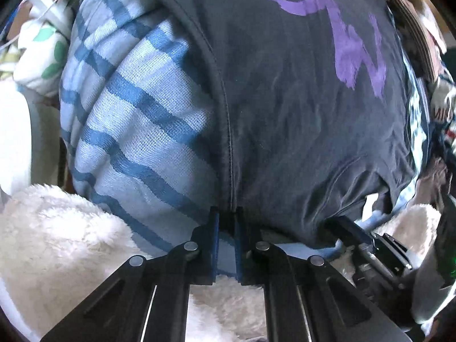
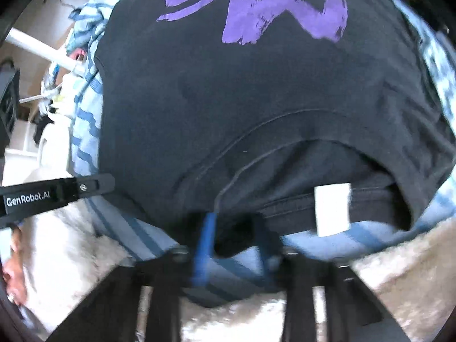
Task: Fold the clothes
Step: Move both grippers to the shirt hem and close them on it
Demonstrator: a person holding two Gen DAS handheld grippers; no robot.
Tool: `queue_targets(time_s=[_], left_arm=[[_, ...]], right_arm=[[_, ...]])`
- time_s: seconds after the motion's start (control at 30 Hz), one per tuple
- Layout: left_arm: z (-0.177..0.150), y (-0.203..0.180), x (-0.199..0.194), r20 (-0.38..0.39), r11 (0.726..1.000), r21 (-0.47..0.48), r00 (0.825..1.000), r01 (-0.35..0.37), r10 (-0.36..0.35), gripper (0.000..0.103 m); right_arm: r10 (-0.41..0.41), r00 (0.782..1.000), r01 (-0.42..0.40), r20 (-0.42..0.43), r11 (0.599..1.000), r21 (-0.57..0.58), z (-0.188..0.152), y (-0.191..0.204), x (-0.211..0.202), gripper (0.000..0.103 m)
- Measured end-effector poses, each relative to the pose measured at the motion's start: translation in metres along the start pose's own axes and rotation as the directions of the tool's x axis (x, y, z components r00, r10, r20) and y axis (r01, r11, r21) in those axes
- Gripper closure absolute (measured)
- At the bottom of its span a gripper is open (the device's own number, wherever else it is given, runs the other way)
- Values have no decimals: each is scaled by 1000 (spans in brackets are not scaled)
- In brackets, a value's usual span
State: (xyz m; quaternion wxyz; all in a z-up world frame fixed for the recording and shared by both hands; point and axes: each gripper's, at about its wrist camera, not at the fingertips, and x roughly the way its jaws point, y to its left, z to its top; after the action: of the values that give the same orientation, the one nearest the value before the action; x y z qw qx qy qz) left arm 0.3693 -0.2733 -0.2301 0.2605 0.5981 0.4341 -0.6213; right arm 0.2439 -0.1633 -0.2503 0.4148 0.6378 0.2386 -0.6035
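Spread over the striped blanket (image 1: 136, 131) mid-frame, the black T-shirt (image 1: 299, 108) is pinched at its seam by the left gripper (image 1: 227, 216) and, seemingly through blur, near the collar by the right gripper (image 2: 236, 228), so uneven pulling could skew the fold.

One black T-shirt (image 1: 299, 99), one striped blanket (image 1: 136, 119), two grippers (image 1: 227, 213).

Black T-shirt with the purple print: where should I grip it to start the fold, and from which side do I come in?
Take the black T-shirt at its shoulders, either side of the neckline by the white label, coming from the near collar end. It lies flat on the blue striped cloth, collar edge nearest both grippers. The left gripper already pinches the shoulder seam; the right gripper closes on the collar hem.
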Motion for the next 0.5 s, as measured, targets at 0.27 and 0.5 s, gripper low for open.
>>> queue_targets(time_s=[0.27, 0.5], left_arm=[[-4, -4, -11, 14, 999, 14, 999, 33, -33, 94], [-5, -11, -11, 13, 999, 7, 999, 41, -41, 94]], right_arm=[[167, 986, -168, 14, 982, 87, -3, -13, -12, 92], [143, 989, -141, -31, 988, 63, 5, -1, 2, 65]])
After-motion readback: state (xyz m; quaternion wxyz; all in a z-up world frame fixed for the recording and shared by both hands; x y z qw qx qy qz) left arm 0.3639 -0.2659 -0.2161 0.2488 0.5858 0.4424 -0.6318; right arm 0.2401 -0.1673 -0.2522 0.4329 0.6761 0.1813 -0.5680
